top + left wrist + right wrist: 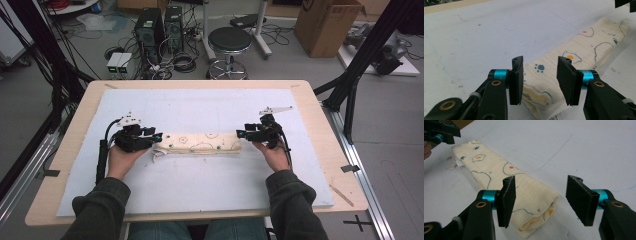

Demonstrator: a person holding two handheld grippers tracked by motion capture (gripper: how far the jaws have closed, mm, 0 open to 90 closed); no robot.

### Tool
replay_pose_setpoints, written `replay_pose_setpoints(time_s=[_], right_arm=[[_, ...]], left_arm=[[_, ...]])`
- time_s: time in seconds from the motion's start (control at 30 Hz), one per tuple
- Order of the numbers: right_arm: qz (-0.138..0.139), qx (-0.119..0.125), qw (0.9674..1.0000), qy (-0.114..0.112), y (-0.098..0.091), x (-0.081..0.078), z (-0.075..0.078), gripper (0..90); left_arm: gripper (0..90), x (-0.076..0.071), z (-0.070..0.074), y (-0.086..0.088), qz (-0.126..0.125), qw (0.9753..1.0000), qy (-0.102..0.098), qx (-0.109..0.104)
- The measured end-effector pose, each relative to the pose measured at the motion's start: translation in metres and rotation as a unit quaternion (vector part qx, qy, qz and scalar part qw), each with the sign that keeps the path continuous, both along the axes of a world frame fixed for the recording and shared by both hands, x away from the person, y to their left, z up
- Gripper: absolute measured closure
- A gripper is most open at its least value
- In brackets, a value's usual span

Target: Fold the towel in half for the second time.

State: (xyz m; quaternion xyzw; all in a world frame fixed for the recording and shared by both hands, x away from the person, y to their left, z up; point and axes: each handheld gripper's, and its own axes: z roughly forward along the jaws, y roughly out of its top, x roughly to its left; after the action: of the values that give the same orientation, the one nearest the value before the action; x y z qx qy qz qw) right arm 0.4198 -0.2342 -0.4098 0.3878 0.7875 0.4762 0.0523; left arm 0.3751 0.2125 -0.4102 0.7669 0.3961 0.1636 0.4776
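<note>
- at the roll's left end, your left gripper (539, 82) stands part open, jaws astride the rolled cloth (200, 144) without pressing it.
- your right gripper (541, 200) gapes wider at the other end, gripping nothing.
- both hands lie low, palms up, pointing inward.
- white mat (200, 185) spreads bare toward you.

A black stool (229, 41), computer towers (159, 26) and a cardboard box (327, 25) stand on grey floor.
</note>
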Motion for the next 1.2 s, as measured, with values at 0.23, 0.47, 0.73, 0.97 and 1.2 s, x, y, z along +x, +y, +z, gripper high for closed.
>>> replay_pose_setpoints(time_s=[0.23,0.47,0.73,0.97,1.2], right_arm=[[-0.005,0.003,1.0,-0.001,-0.002,-0.002,0.002,31.9],[-0.011,0.006,0.9999,0.0,-0.001,-0.005,0.005,24.2],[-0.013,0.007,0.9999,-0.001,-0.002,-0.009,0.008,20.0],[-0.015,0.005,0.9999,-0.007,-0.002,-0.013,0.01,16.9],[-0.011,0.004,0.9999,-0.009,0.0,-0.016,0.012,15.6]], left_arm=[[52.6,-0.003,0.003,0.001,-0.004,1.0,-0.001,-0.009],[47.6,-0.007,0.006,0.0,-0.009,0.9998,-0.004,-0.016],[43.6,-0.01,0.008,0.001,-0.012,0.9998,-0.005,-0.017],[41.0,-0.013,0.011,0.003,-0.014,0.9998,-0.007,-0.016],[39.2,-0.018,0.013,0.004,-0.02,0.9996,-0.01,-0.015]])
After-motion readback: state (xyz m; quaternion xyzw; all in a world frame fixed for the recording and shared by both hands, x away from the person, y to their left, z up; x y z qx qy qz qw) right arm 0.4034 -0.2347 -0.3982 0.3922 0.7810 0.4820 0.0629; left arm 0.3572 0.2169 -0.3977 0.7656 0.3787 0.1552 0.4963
